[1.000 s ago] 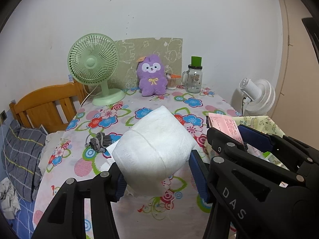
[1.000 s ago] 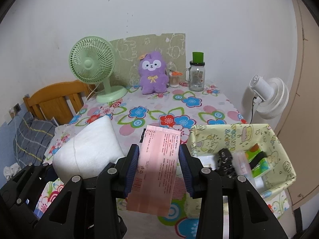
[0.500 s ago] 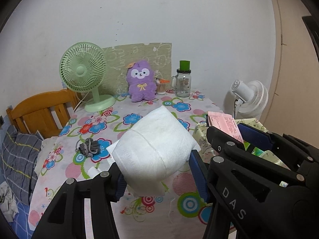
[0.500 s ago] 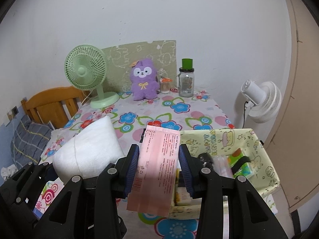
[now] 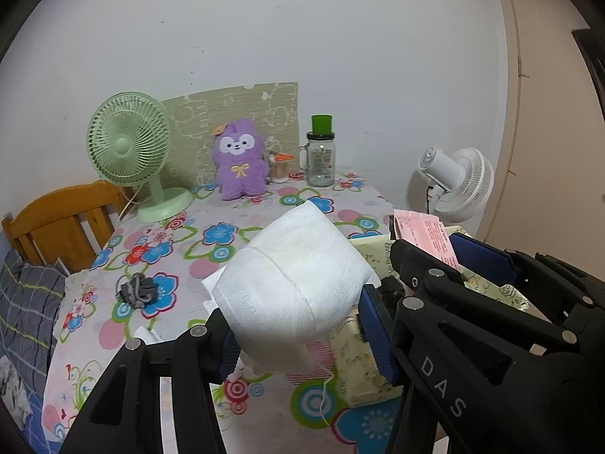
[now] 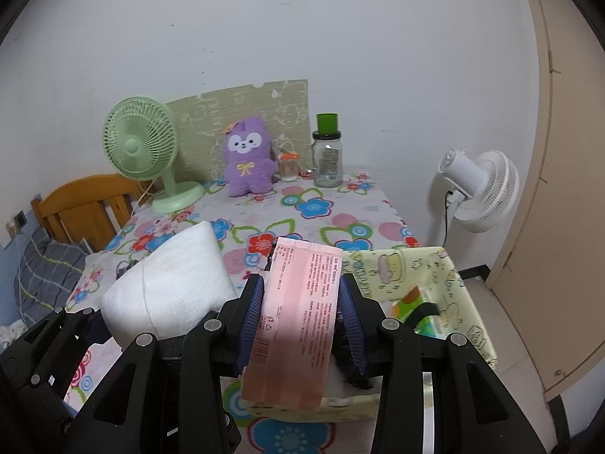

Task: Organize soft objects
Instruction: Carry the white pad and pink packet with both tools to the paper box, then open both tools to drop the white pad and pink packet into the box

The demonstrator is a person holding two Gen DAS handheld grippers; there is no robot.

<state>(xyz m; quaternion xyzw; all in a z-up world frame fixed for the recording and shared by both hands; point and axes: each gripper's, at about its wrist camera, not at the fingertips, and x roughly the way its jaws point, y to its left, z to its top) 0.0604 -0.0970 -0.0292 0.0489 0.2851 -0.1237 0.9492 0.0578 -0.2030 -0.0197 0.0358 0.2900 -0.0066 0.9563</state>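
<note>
Left gripper is clamped on a white padded bundle, right gripper squeezes a pink packet, both held over the bench's near edge. Yellow fabric basket sits at the near right corner, purple plush stands along the far edge.

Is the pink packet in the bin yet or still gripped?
Gripped: the pink packet sits pinched between the right gripper fingers, above the yellow bin.

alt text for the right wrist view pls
The right gripper clamps a pink packet above a pale yellow fabric basket on a floral tablecloth, with a white cloth bundle to its left.
</note>
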